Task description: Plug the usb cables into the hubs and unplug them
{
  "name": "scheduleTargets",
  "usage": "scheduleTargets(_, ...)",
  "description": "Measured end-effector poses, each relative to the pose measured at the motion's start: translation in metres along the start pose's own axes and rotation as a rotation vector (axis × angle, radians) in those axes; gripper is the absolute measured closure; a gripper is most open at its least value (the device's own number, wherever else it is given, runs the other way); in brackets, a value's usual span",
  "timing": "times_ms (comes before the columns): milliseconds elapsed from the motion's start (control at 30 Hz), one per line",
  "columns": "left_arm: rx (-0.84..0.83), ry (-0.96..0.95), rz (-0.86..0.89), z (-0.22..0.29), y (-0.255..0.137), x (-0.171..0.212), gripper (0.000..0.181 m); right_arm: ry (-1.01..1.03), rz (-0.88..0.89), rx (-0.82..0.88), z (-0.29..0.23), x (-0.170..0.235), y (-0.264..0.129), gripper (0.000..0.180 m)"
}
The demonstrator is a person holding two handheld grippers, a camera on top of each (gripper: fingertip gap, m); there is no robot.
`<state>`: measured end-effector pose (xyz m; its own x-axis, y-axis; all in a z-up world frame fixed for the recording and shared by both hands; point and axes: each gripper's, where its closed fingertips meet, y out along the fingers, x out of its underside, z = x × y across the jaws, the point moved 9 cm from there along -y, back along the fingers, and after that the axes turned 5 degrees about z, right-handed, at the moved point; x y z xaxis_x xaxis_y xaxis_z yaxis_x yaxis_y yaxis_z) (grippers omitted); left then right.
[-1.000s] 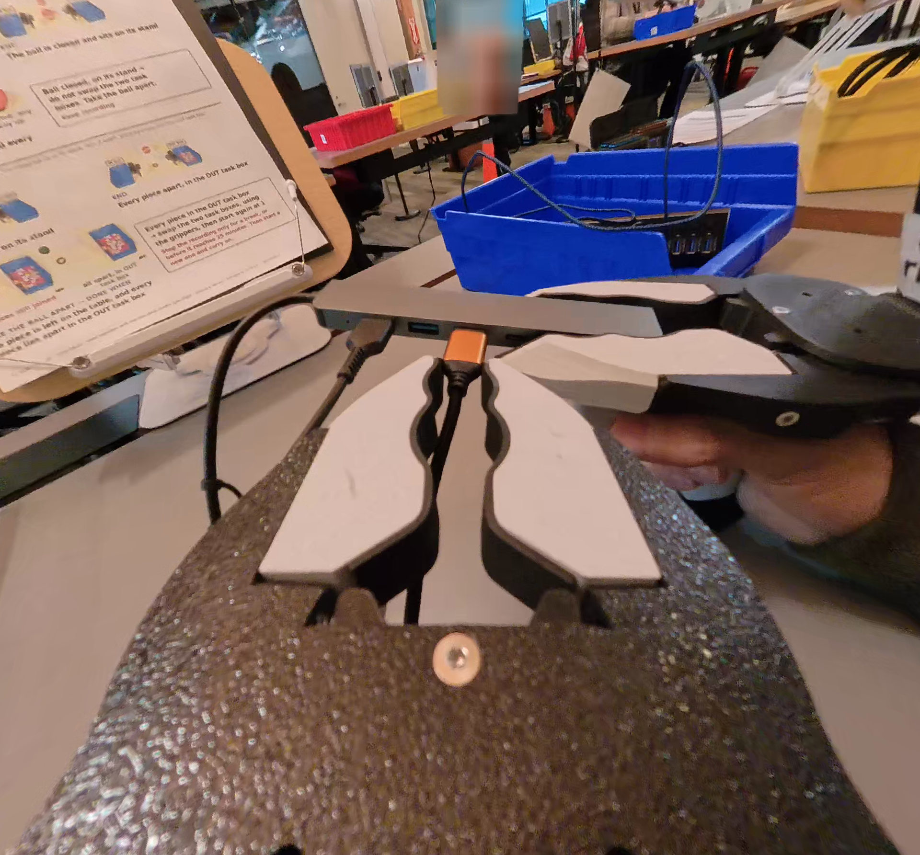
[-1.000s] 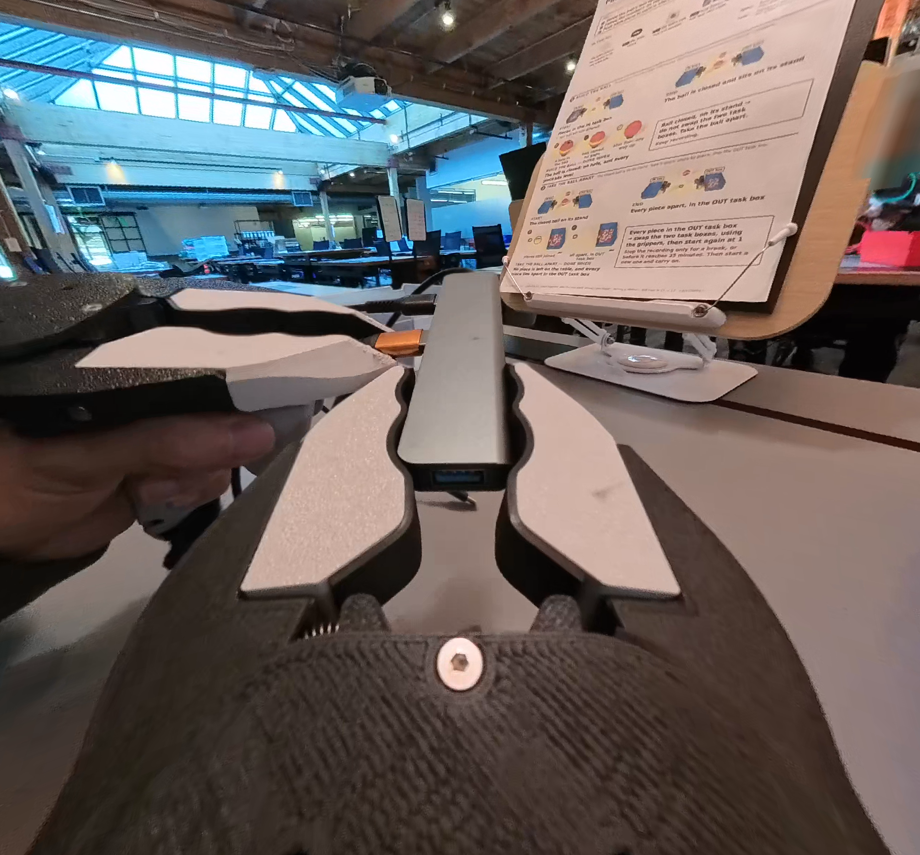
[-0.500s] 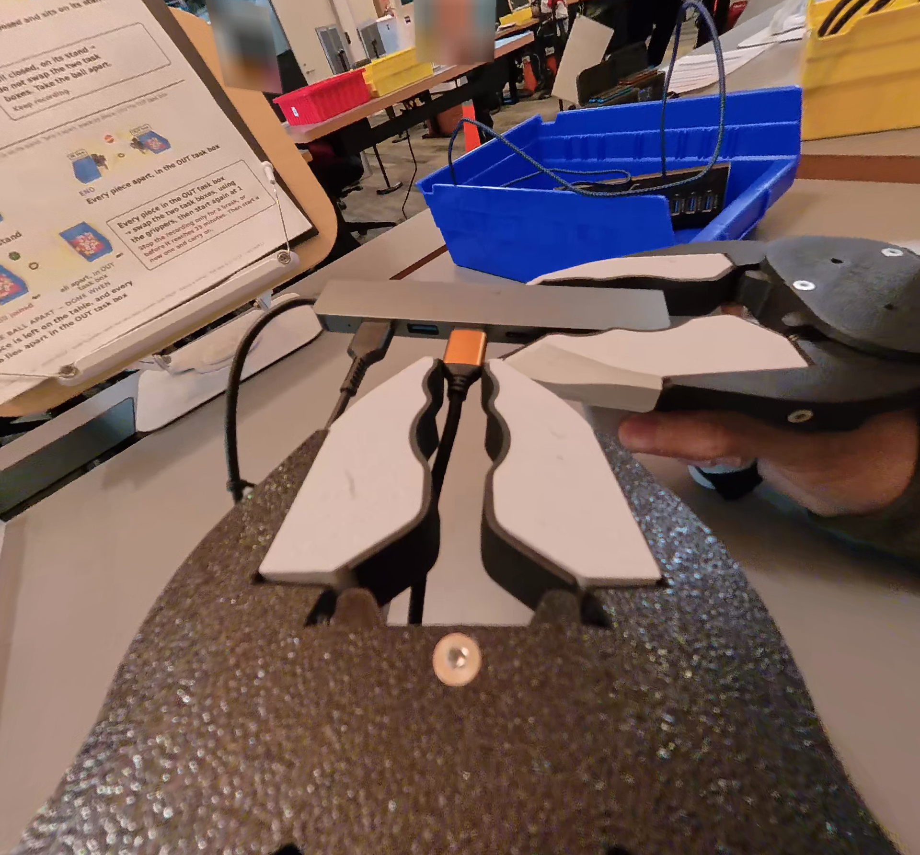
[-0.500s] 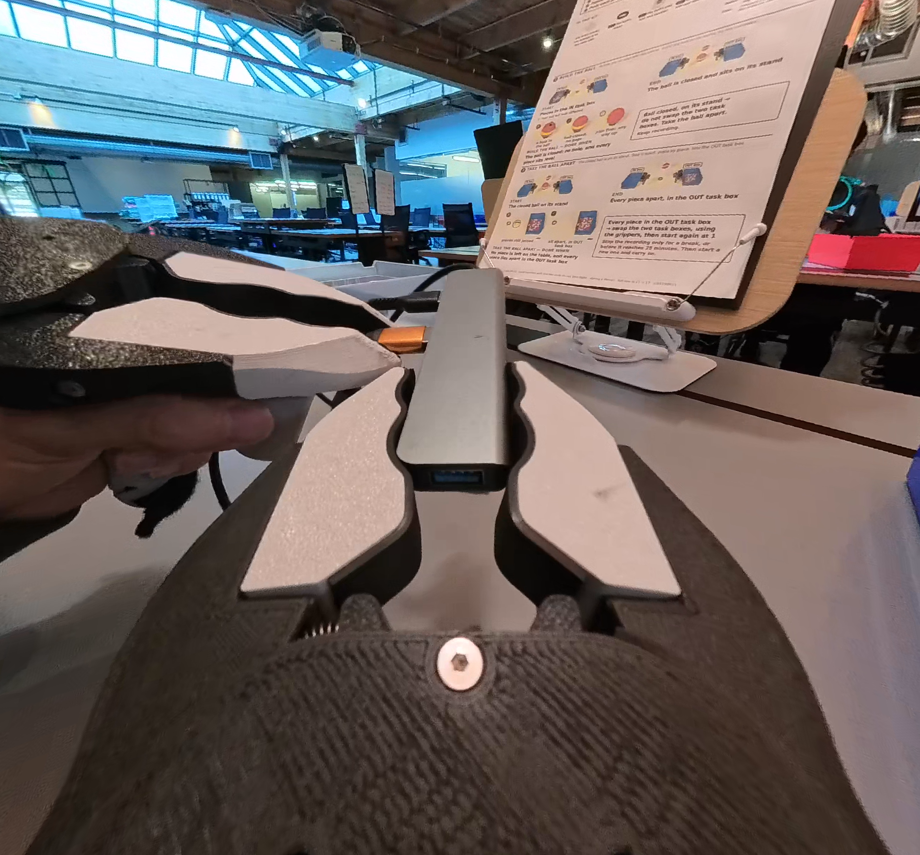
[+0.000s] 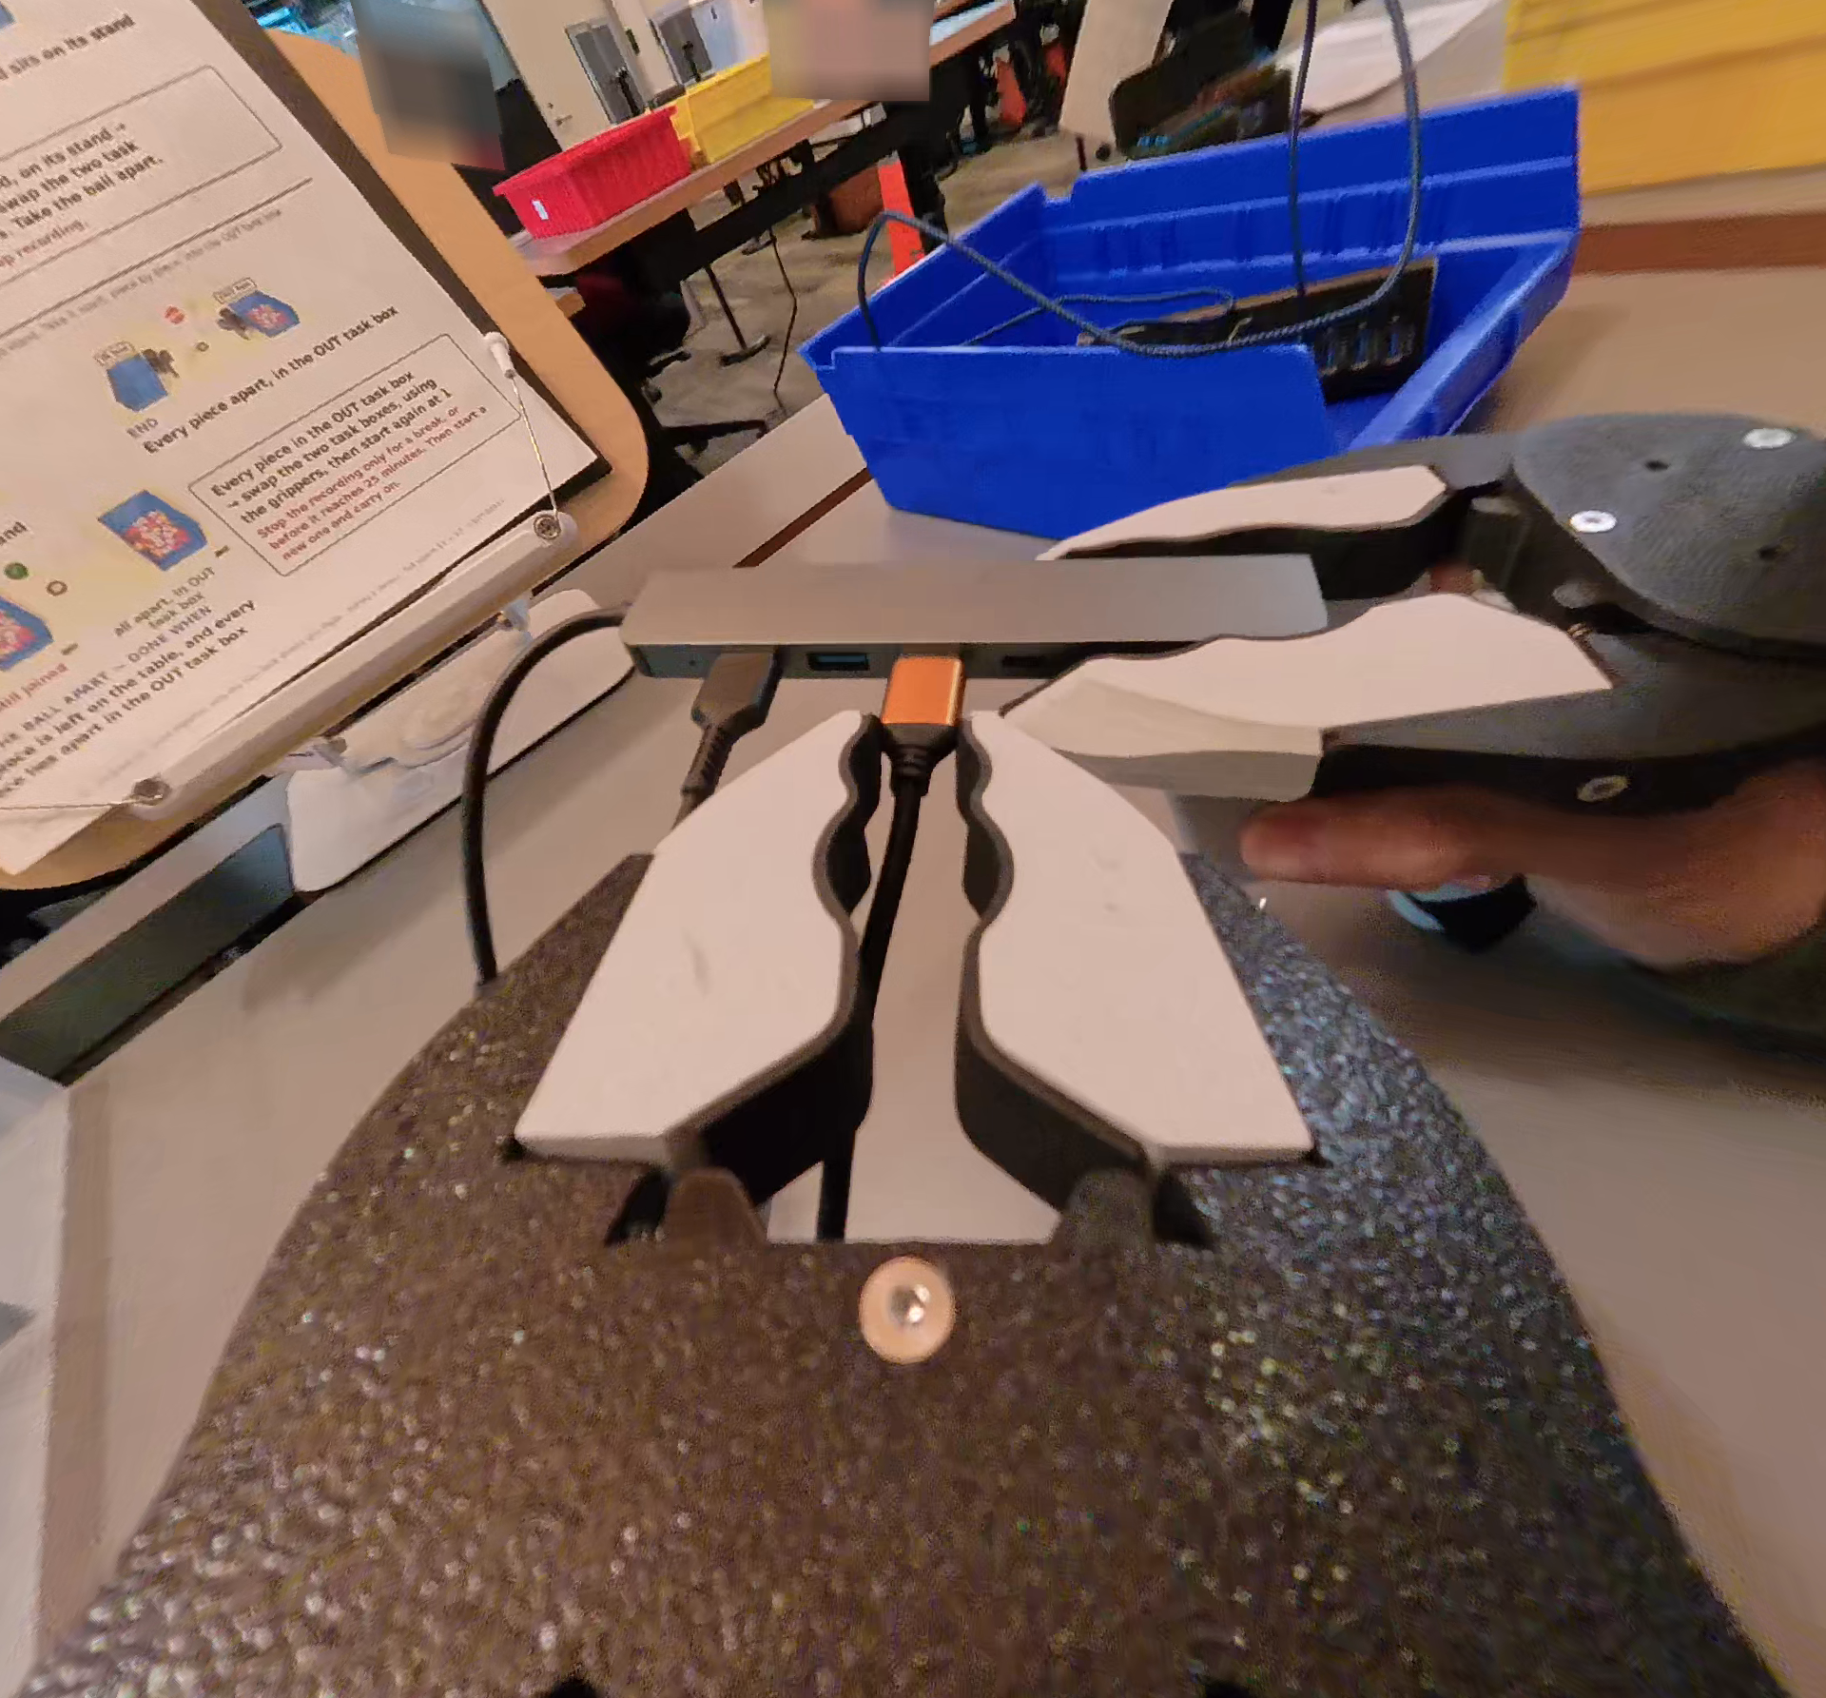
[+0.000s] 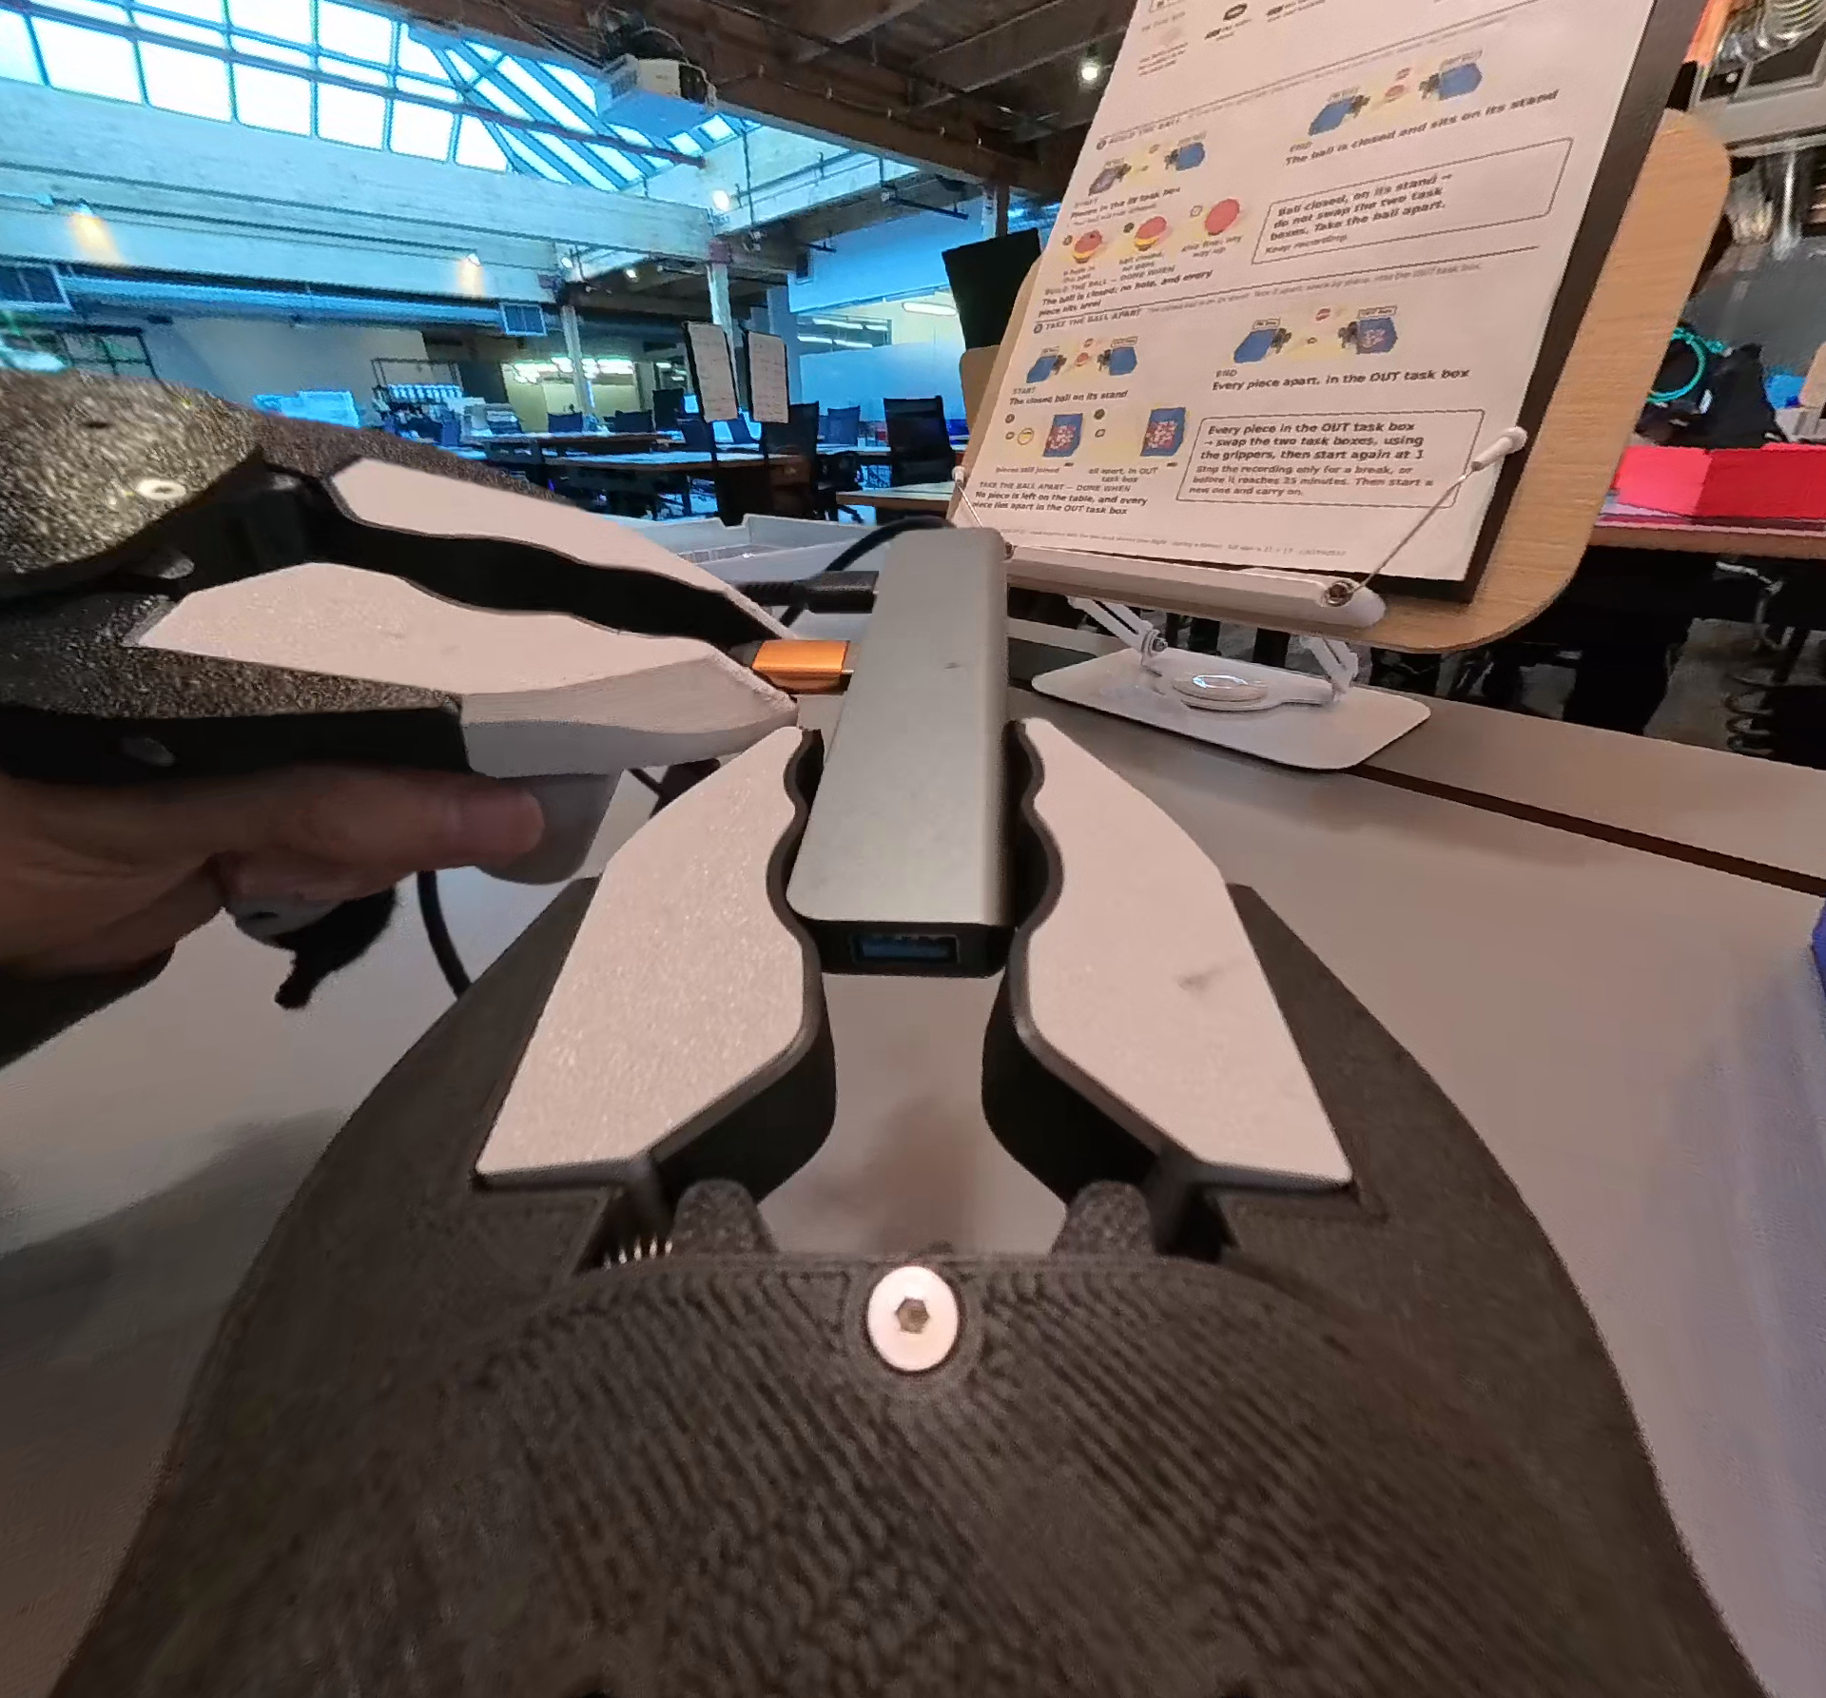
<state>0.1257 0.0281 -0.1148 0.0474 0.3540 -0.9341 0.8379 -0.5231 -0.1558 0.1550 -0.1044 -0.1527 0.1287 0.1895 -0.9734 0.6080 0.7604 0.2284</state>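
Note:
A grey USB hub point(image 5: 968, 598) is held level above the table. My right gripper point(image 6: 914, 736) is shut on its near end; the hub point(image 6: 919, 712) runs forward between the fingers. A black cable with an orange plug point(image 5: 922, 690) sits in a side port of the hub. My left gripper point(image 5: 914, 731) is shut on that cable just behind the plug. The plug point(image 6: 802, 662) and the left gripper point(image 6: 781, 662) also show in the right wrist view. The right gripper point(image 5: 1033, 633) comes in from the right in the left wrist view. A second black plug point(image 5: 736, 692) sits in a port further left.
A blue bin point(image 5: 1037, 425) behind the hub holds another hub and a dark braided cable. An instruction sheet on a wooden stand point(image 5: 247, 366) stands to the left, and shows in the right wrist view point(image 6: 1334, 316). A yellow bin point(image 5: 1680, 69) is at the far right.
Both grippers have moved together with the hub, and the blue bin looks nearer. The orange plug stays in its port and both grips are unchanged.

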Motion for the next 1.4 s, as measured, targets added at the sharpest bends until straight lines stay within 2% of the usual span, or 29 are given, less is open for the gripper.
scheduleTargets(200, 0.013, -0.04, 0.015, 0.0, 0.005, -0.001, 0.167, 0.033, 0.007, 0.011, 0.004, 0.0, -0.001, 0.144)
scheduleTargets(333, 0.041, -0.098, 0.032, 0.001, 0.007, 0.0, 0.167, 0.145, 0.036, -0.019, 0.013, 0.0, -0.003, 0.145)
scheduleTargets(533, -0.014, -0.094, 0.058, 0.007, 0.006, 0.002, 0.17, 0.231, 0.073, 0.014, 0.019, 0.0, -0.005, 0.145)
scheduleTargets(800, -0.002, -0.131, 0.101, 0.006, -0.007, -0.007, 0.166, 0.325, 0.107, -0.007, 0.028, 0.002, -0.008, 0.144)
scheduleTargets(1000, 0.076, -0.244, 0.22, 0.002, -0.032, -0.022, 0.158, 0.459, 0.17, -0.064, 0.04, 0.004, -0.013, 0.144)
scheduleTargets(1100, 0.033, -0.223, 0.223, -0.009, -0.048, -0.013, 0.157, 0.424, 0.205, -0.071, 0.041, 0.002, -0.015, 0.145)
scheduleTargets(1267, -0.09, -0.238, 0.232, -0.033, -0.078, 0.027, 0.155, 0.137, 0.18, 0.013, 0.033, -0.015, -0.017, 0.145)
scheduleTargets(1400, -0.115, -0.292, 0.186, -0.042, -0.09, 0.066, 0.153, -0.072, 0.174, 0.074, 0.028, -0.027, -0.02, 0.145)
